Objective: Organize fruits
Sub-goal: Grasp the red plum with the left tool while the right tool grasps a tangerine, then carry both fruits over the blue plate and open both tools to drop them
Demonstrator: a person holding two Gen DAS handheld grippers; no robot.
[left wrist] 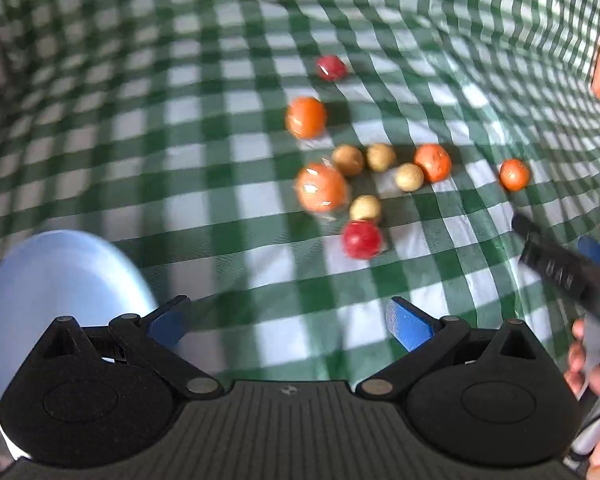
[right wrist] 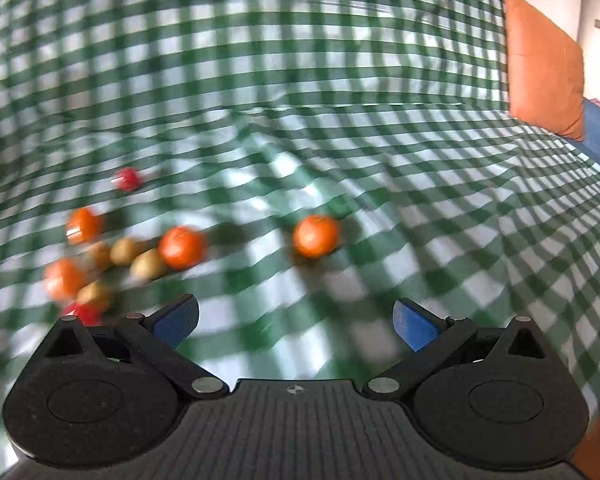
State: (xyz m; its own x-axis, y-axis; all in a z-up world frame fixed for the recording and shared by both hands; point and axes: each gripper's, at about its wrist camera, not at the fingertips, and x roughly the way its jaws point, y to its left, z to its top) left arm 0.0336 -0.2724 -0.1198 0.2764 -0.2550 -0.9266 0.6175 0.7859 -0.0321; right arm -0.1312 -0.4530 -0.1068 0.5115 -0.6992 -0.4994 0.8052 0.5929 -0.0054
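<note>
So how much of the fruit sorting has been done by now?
Nothing looks sorted yet. The pale blue plate shows no fruit on it. The left gripper and right gripper are both open and hold nothing. Still loose on the checked cloth: four oranges, such as the lone one, four small tan fruits and two red ones. All of it is left.

No legible text, labels, brands or nos. anywhere; pics too blurred. Only sign: small round crosshair mark on each claw body [left wrist: 288,391] [right wrist: 295,389], near edge.
</note>
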